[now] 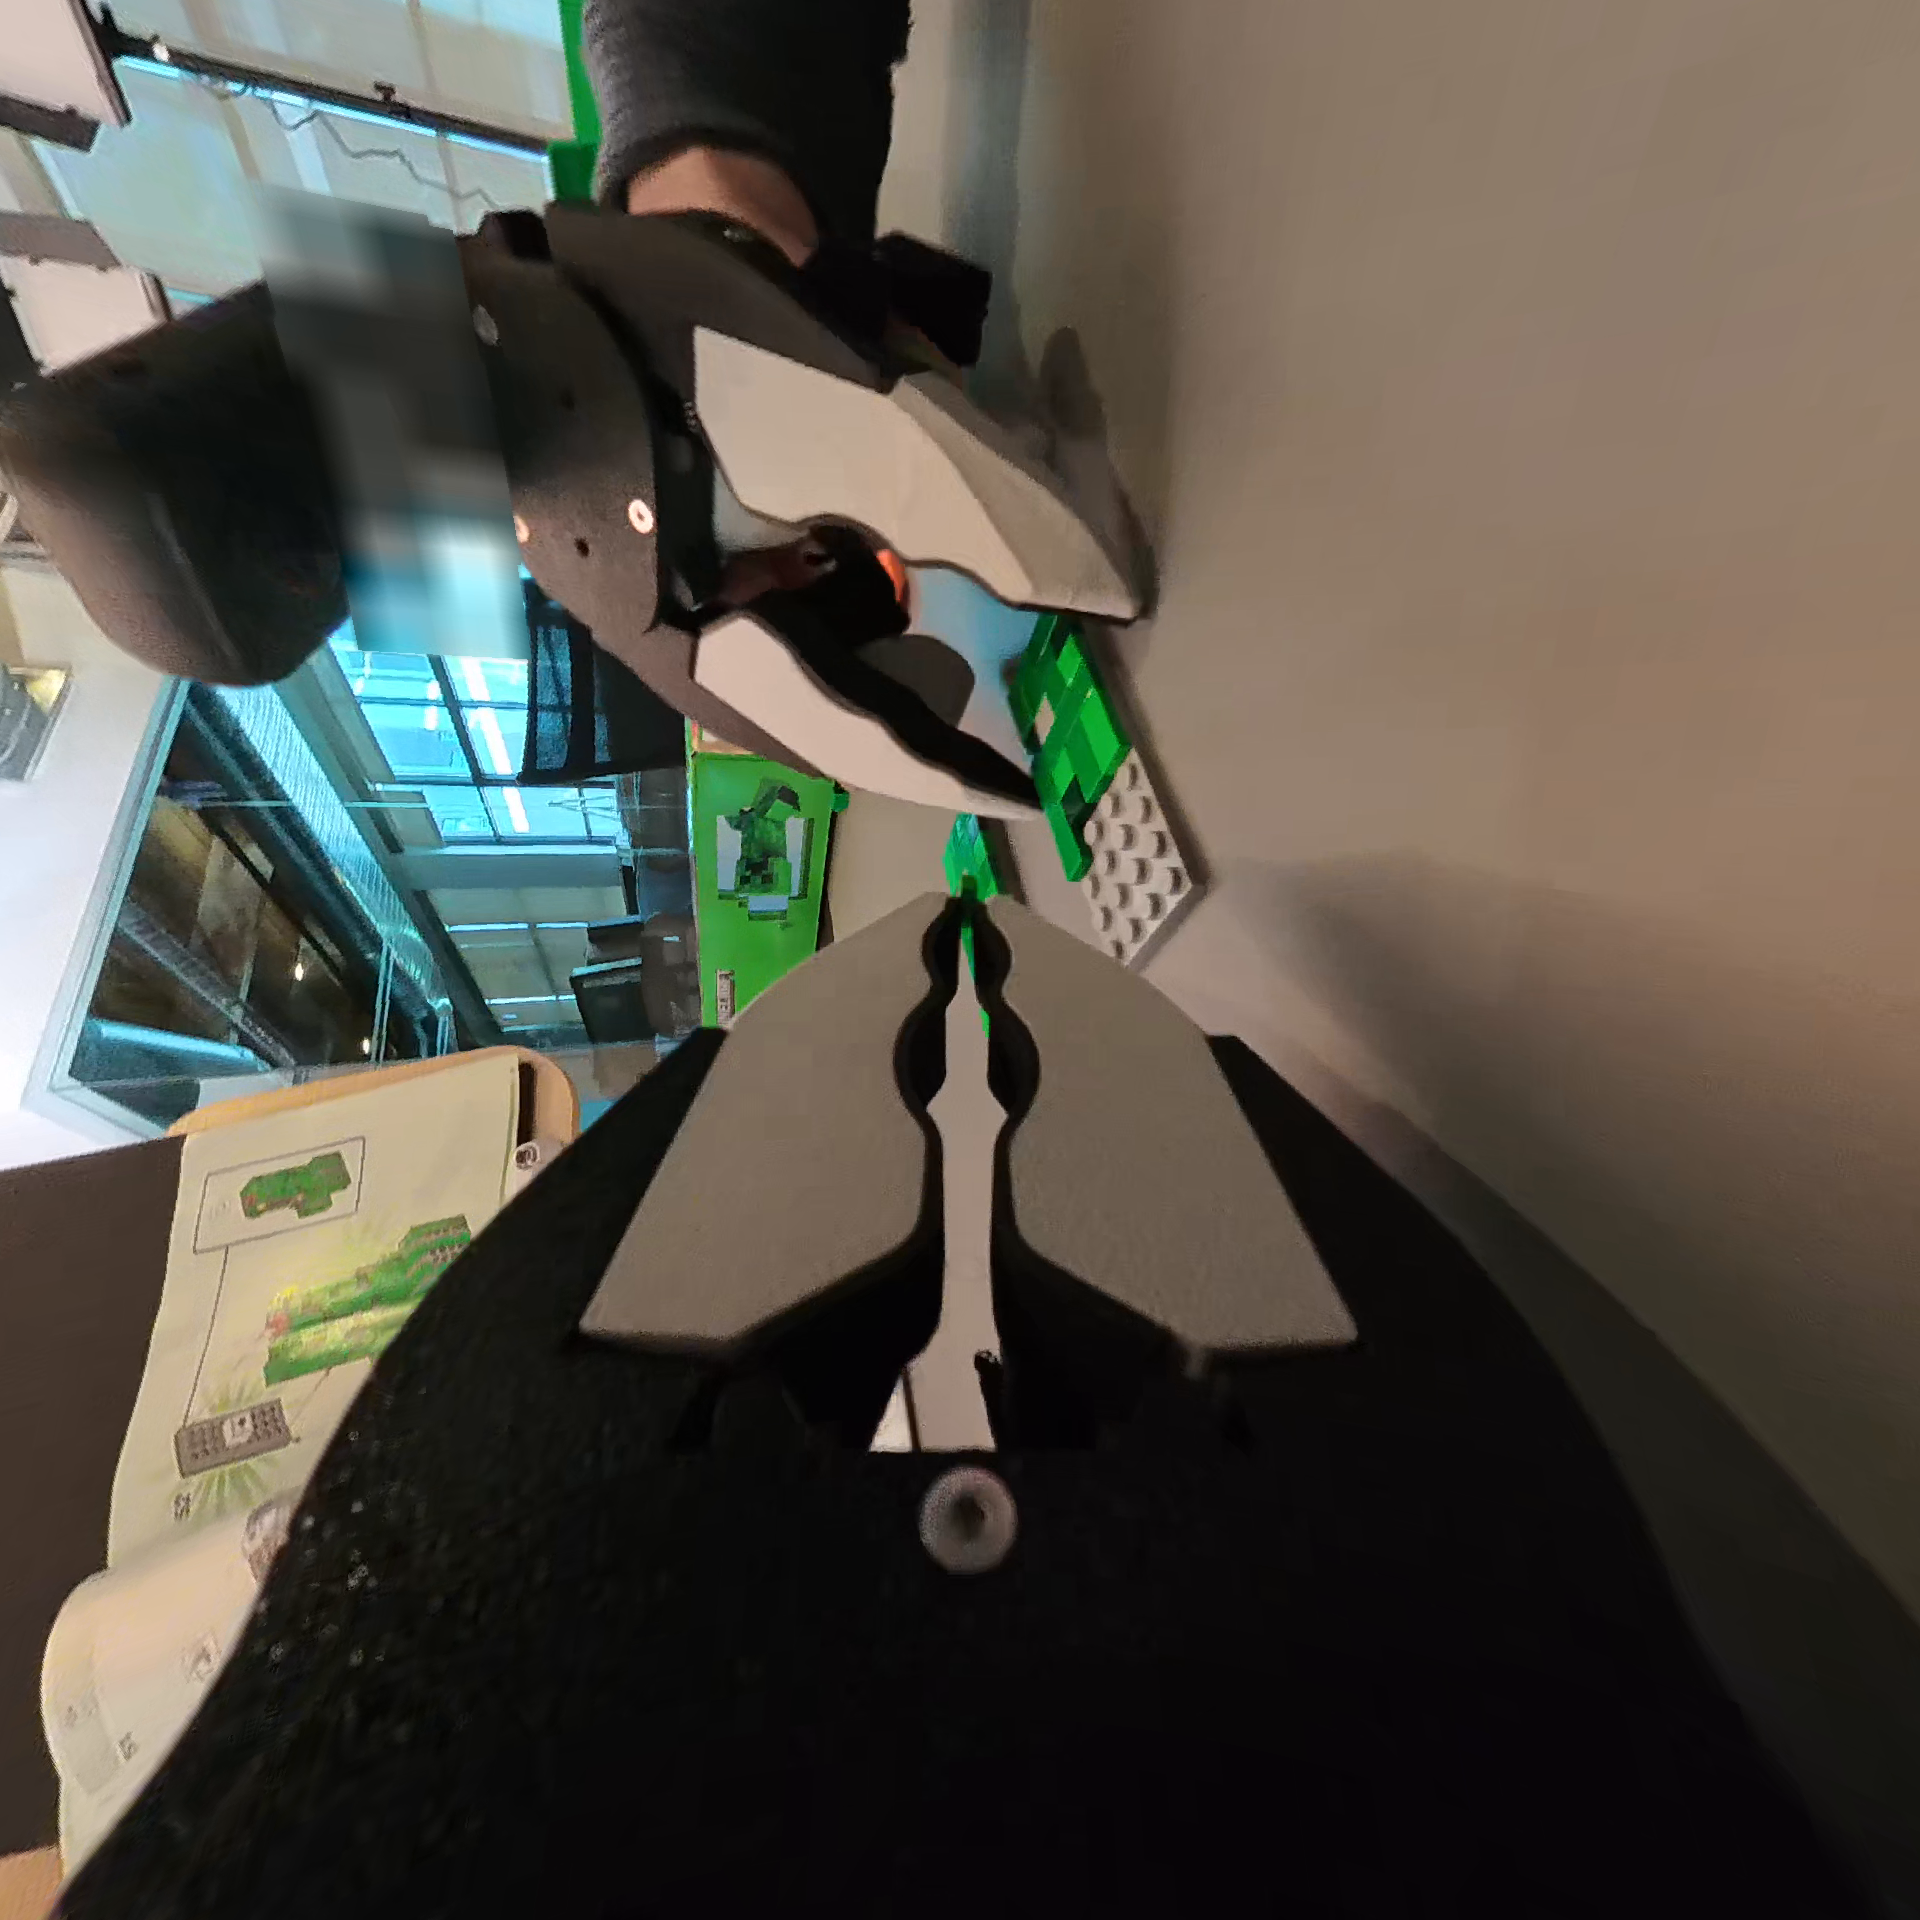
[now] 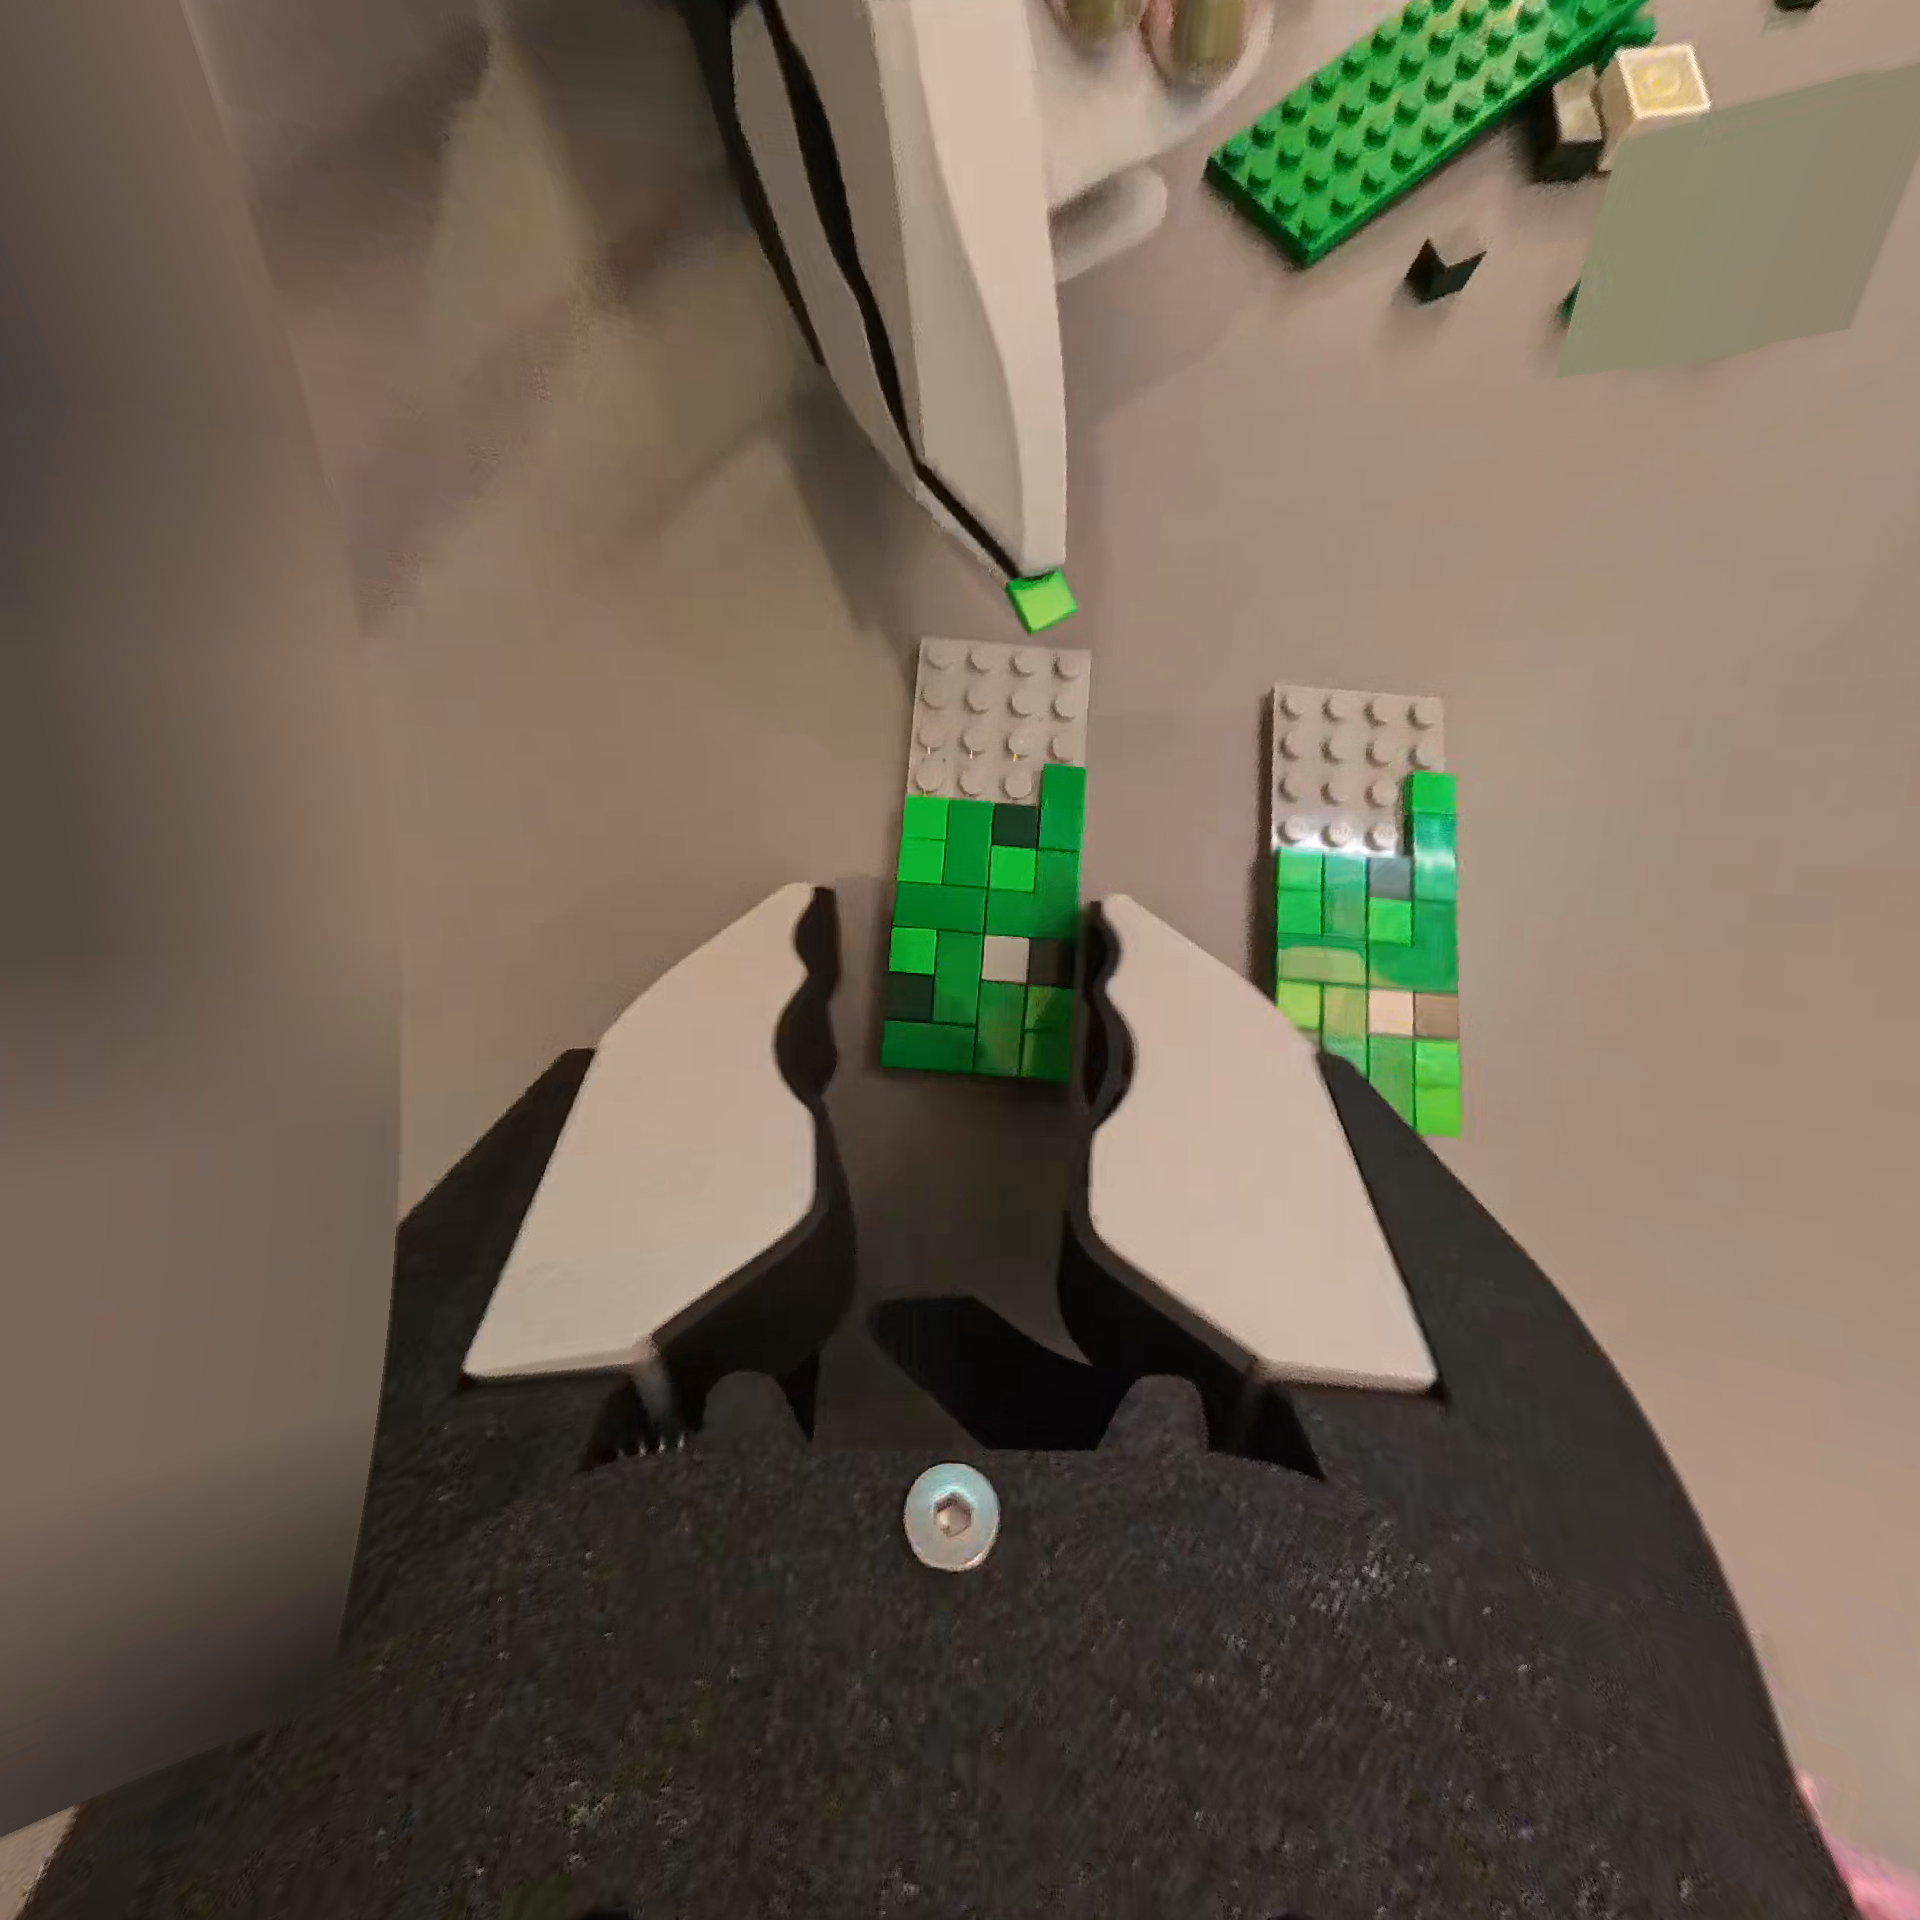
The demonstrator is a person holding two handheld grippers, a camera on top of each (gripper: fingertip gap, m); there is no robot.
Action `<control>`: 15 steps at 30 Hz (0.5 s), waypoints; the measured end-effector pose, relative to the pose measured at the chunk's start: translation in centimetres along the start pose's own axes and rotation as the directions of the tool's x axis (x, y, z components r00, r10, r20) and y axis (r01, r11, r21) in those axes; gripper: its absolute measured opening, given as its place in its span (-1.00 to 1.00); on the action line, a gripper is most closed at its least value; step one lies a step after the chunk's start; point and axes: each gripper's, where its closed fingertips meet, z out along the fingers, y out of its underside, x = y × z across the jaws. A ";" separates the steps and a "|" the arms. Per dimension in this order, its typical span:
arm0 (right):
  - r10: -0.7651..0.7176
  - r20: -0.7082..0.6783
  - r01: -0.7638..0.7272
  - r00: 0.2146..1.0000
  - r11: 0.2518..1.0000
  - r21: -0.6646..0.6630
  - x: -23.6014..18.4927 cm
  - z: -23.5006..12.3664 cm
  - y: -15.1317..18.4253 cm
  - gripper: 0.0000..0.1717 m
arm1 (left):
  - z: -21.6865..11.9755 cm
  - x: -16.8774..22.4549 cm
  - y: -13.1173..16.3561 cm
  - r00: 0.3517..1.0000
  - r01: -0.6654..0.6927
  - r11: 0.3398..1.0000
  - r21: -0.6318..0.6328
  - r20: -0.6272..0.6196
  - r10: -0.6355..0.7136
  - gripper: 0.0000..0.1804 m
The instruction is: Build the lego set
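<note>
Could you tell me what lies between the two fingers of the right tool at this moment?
In the right wrist view, the tiled end of a grey plate covered with green tiles lies between the open right tool fingers, neither visibly pressing it.

Over by the glass wall (image 1: 436,727) there's a bright green box (image 1: 764,894) standing upright at the far edge of the grey table (image 2: 520,623), and a dark mesh-backed chair (image 1: 582,696) just behind it. An open instruction booklet (image 1: 312,1299) lies off to one side, pages up. At the far end of the table lies a long green studded plate (image 2: 1403,135), with a couple of tan cubes (image 2: 1652,88) at its end, a small black piece (image 2: 1439,272) near it, and a pale grey-green sheet (image 2: 1766,229) beside them.
</note>
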 end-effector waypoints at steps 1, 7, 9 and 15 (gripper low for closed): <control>-0.014 0.006 0.014 1.000 1.000 -0.009 0.0 0.1 0.0 -0.57 | -0.1 0.1 0.0 1.000 -0.007 1.000 0.004 -0.006 0.007 -0.98; -0.103 0.106 0.101 0.989 0.995 0.028 -0.4 0.3 -0.2 -0.61 | -0.4 1.3 -1.2 0.991 0.005 0.997 0.073 -0.136 0.005 -0.98; -0.147 0.147 0.141 0.978 0.989 0.053 -0.9 0.3 -0.3 -0.61 | -0.5 1.7 -1.5 0.984 0.002 0.997 0.078 -0.176 0.012 -0.98; -0.135 0.232 0.107 0.963 0.986 0.128 -2.1 0.4 -1.4 -0.62 | -0.6 0.9 -1.8 0.986 0.022 0.996 0.085 -0.167 -0.008 -0.98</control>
